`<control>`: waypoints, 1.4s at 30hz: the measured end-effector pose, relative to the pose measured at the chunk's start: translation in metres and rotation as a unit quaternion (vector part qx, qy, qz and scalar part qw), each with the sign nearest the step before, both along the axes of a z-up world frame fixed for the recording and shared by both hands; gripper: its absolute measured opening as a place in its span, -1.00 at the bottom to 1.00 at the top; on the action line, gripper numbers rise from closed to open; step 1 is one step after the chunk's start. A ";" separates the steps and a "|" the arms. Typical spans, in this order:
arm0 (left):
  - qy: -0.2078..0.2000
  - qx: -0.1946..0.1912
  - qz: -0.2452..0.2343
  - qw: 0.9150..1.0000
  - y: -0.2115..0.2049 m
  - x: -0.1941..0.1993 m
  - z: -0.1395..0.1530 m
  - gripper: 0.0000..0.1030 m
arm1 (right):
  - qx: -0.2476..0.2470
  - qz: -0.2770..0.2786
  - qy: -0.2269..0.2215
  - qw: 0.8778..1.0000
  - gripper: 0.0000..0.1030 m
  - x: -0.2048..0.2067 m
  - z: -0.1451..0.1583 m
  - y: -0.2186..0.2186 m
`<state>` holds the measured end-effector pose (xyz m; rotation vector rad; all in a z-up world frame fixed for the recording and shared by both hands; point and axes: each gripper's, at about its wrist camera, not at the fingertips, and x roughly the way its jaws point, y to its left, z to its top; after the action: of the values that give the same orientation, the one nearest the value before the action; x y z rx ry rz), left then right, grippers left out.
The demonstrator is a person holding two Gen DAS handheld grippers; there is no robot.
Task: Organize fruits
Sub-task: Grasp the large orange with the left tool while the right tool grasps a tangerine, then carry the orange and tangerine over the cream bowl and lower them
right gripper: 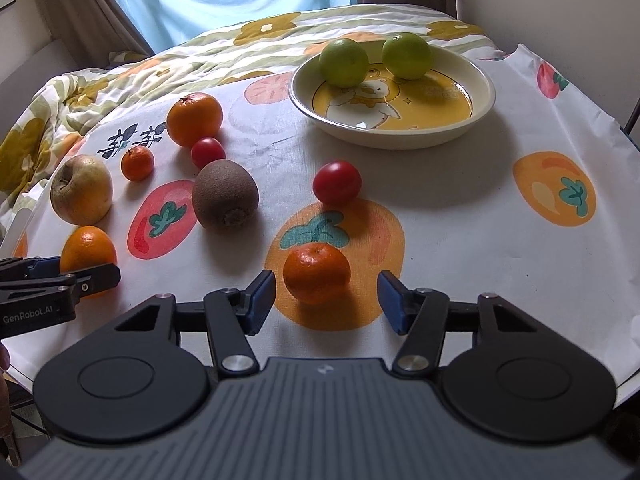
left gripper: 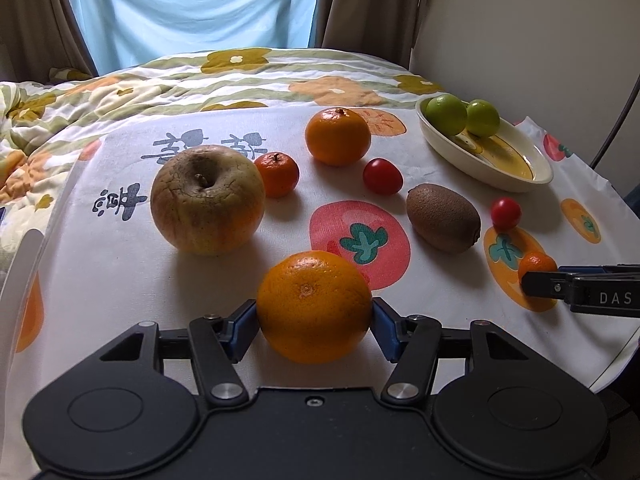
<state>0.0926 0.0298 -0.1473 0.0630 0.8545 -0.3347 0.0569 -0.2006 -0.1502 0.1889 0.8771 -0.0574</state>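
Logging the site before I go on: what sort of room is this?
Likely a bedroom at home: a floral quilt lies rumpled behind the cloth-covered table, curtains frame a window, and a duck-print dish holds two limes.

Lying rumpled past the white fruit-printed tablecloth point(right gripper: 460, 216), a floral quilt point(left gripper: 120, 92); hanging behind, pale blue sheer curtain point(left gripper: 192, 4) between brown drapes point(right gripper: 92, 12).
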 end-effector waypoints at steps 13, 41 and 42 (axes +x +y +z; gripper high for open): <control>-0.006 0.007 -0.002 1.000 -0.005 -0.006 0.013 0.23 | 0.000 0.011 -0.016 1.000 -0.01 0.000 0.009 -0.004; -0.045 -0.014 -0.014 0.999 -0.119 -0.017 0.105 0.23 | -0.013 0.035 -0.063 0.997 -0.01 0.000 0.097 -0.115; -0.043 -0.018 -0.014 0.999 -0.124 -0.014 0.106 0.23 | -0.014 0.036 -0.062 0.997 -0.01 0.003 0.098 -0.120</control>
<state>0.0783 -0.0943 -0.0411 0.0556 0.7635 -0.3709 0.0595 -0.3208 -0.0518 0.1330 0.7587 0.0091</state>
